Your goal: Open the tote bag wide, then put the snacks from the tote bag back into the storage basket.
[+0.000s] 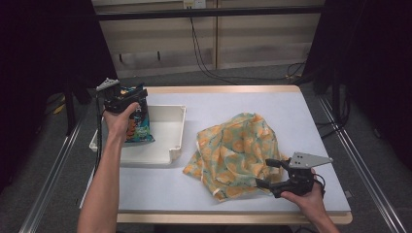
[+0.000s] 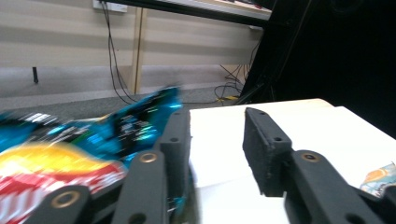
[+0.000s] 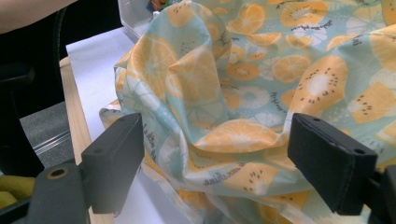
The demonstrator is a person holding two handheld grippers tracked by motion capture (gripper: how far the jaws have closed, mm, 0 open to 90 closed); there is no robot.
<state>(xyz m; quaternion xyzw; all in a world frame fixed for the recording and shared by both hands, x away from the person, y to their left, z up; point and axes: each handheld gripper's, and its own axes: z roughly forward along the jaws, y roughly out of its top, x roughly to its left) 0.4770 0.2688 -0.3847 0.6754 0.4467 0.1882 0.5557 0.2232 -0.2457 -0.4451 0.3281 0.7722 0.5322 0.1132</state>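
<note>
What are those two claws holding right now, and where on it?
Nothing. The left gripper stands open; the snack bag lies outside its fingers. The right gripper is open around the fruit-print cloth, not pinching it.

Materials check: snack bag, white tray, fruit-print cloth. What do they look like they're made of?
Snack bag: looks like thin glossy plastic film, going by the bright glints on its blue print and its crinkled edge.
White tray: probably rigid moulded plastic, with a smooth, even white, thick rolled rim.
Fruit-print cloth: seems a thin woven fabric with a slight sheen; it holds soft folds and creases.

Print on chip bag (image 1: 137, 119) and fruit-print cloth (image 3: 261, 93) too blurred to read.
</note>
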